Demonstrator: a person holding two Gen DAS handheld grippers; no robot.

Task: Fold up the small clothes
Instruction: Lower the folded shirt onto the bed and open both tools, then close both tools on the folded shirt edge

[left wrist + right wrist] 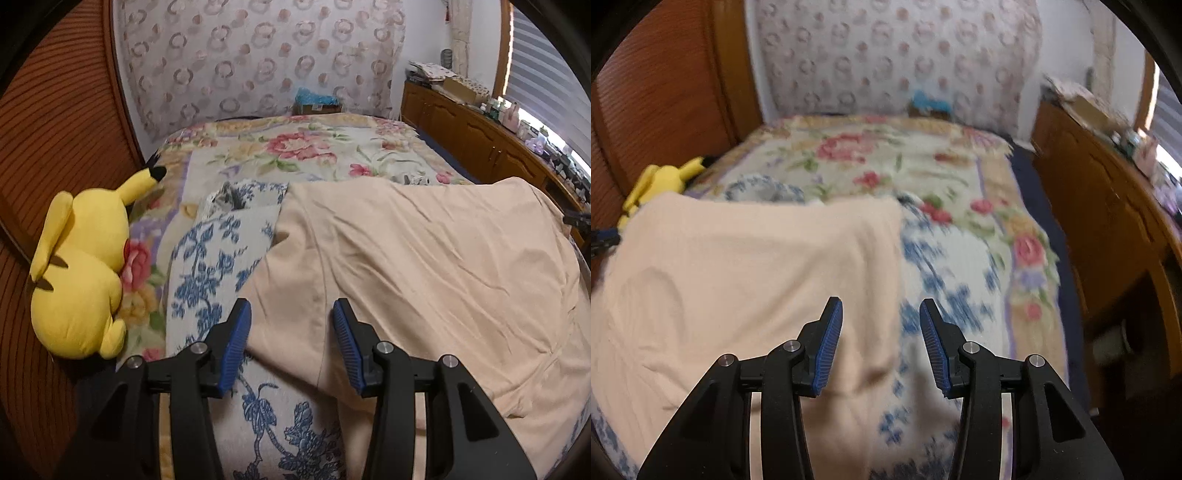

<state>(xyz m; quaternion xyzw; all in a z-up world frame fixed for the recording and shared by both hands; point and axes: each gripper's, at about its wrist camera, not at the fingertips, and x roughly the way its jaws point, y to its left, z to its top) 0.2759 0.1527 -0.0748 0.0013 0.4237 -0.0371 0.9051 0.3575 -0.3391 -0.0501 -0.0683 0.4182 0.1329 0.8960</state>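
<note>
A peach-coloured garment (424,258) lies spread and wrinkled on the bed, on top of a white cloth with blue flowers (207,277). My left gripper (291,306) is open just above the garment's near left edge, and its blue pads touch nothing. In the right wrist view, which is blurred, the same garment (757,266) fills the left half. My right gripper (880,302) is open over the garment's near right edge, where it meets the blue-flowered cloth (960,280). Nothing is gripped in either gripper.
A yellow plush toy (81,273) lies at the bed's left side against the ribbed wooden headboard (55,110). A flowered blanket (295,147) covers the far bed. A wooden cabinet (1108,206) loaded with clutter runs along the right.
</note>
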